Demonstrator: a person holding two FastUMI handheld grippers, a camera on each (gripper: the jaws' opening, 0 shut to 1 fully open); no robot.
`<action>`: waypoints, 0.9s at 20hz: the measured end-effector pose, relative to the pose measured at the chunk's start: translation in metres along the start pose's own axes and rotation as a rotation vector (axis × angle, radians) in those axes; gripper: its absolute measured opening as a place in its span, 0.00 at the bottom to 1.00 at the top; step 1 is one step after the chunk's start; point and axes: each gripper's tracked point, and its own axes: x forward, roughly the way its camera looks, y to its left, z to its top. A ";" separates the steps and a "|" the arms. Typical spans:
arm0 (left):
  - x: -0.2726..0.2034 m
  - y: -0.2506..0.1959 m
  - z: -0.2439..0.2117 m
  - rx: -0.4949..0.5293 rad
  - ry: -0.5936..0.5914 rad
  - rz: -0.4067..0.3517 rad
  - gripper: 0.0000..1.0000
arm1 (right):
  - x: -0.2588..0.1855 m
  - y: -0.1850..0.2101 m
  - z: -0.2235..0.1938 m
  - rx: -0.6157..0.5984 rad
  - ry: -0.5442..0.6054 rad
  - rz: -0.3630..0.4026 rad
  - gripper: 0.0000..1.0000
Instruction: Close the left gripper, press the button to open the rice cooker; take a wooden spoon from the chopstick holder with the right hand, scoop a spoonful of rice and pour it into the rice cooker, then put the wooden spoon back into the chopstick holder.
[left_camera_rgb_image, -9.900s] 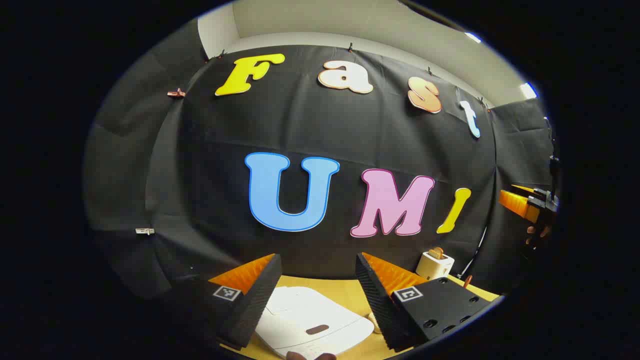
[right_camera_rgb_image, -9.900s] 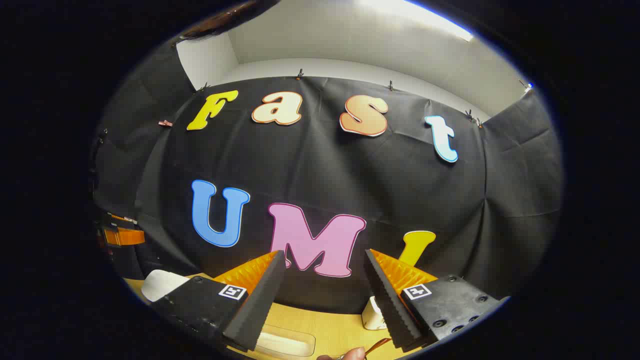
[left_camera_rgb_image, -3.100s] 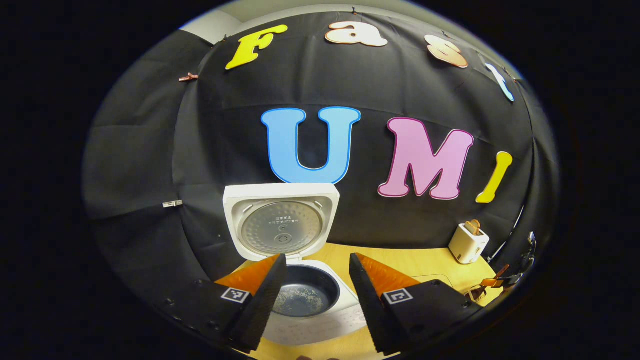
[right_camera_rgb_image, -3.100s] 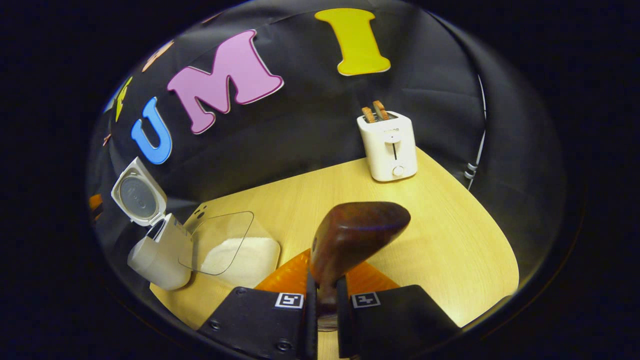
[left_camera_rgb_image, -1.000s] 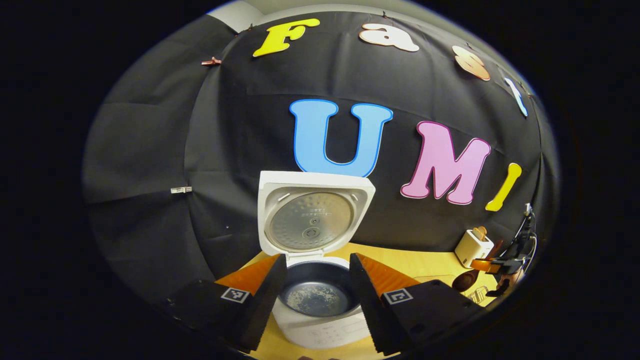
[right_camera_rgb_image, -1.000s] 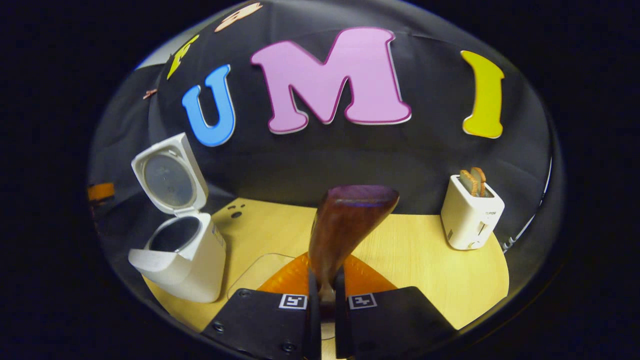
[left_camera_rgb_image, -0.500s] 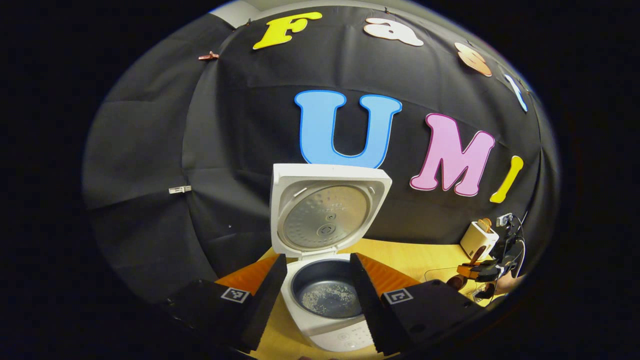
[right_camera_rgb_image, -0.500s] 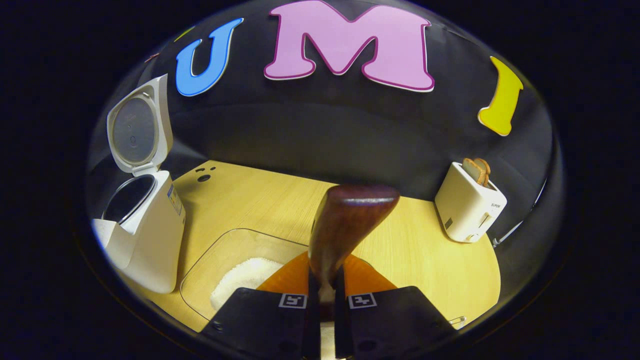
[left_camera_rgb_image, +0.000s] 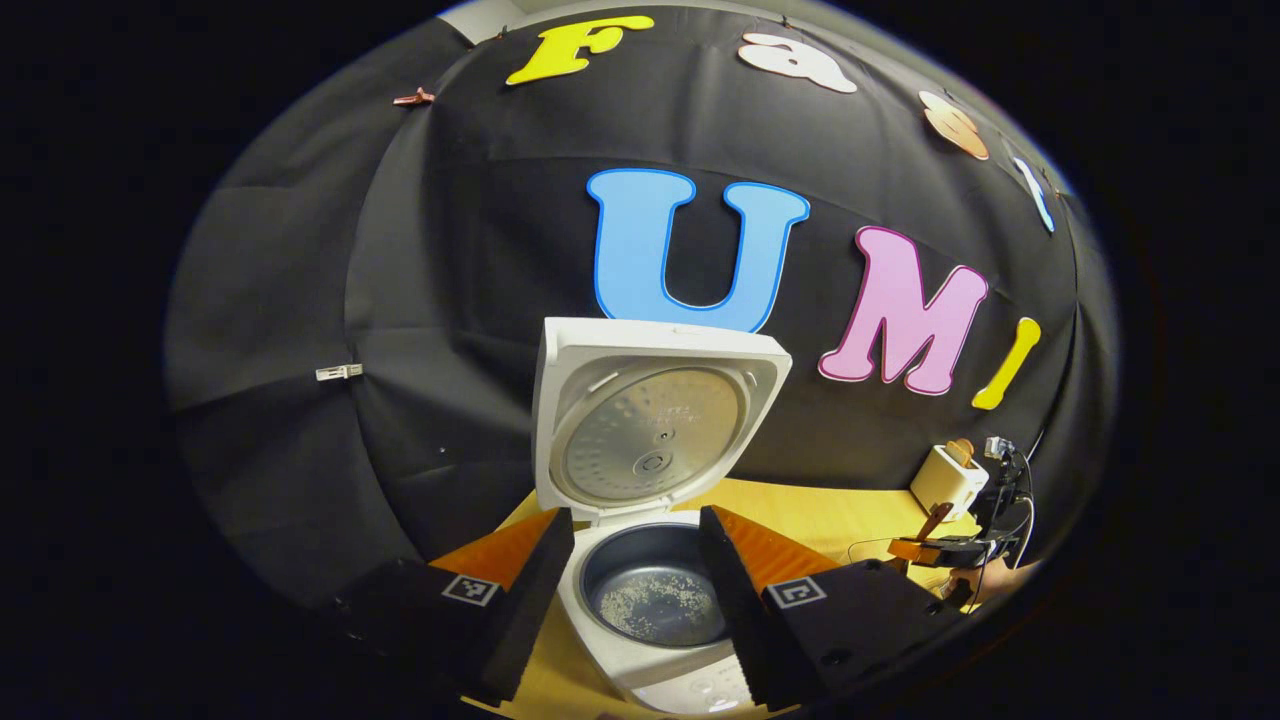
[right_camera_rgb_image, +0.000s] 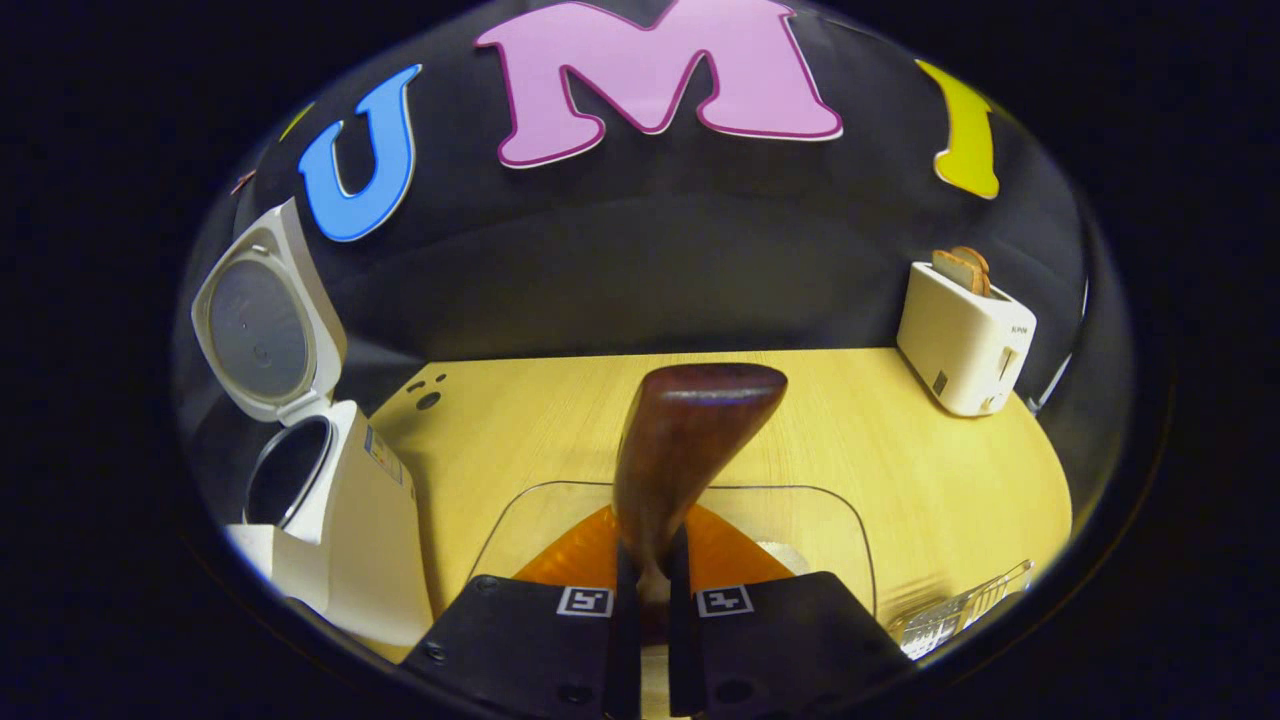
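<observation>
Right gripper view: your right gripper (right_camera_rgb_image: 647, 590) was clamped on the wooden spoon (right_camera_rgb_image: 680, 450). Your left gripper (left_camera_rgb_image: 635, 590) stood apart before the open rice cooker (left_camera_rgb_image: 650, 540). Toaster (right_camera_rgb_image: 965, 335) label unreadable.

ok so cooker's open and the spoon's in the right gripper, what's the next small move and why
Probably lower the right gripper so the wooden spoon dips into the clear container beneath it. The bowl looks empty, and the rice cooker stands with its lid up, so scooping comes next.

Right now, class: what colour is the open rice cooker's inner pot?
Dark grey inner pot, clearest in the left gripper view.
</observation>
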 end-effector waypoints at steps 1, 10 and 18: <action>0.000 0.001 0.001 -0.003 -0.004 -0.002 0.82 | 0.001 0.002 0.000 0.045 0.003 0.008 0.15; -0.006 0.002 0.007 0.001 -0.026 -0.007 0.82 | -0.005 0.001 -0.007 0.485 0.018 0.068 0.16; -0.021 -0.002 0.013 0.005 -0.053 -0.008 0.82 | -0.031 -0.019 0.012 0.589 -0.033 0.085 0.15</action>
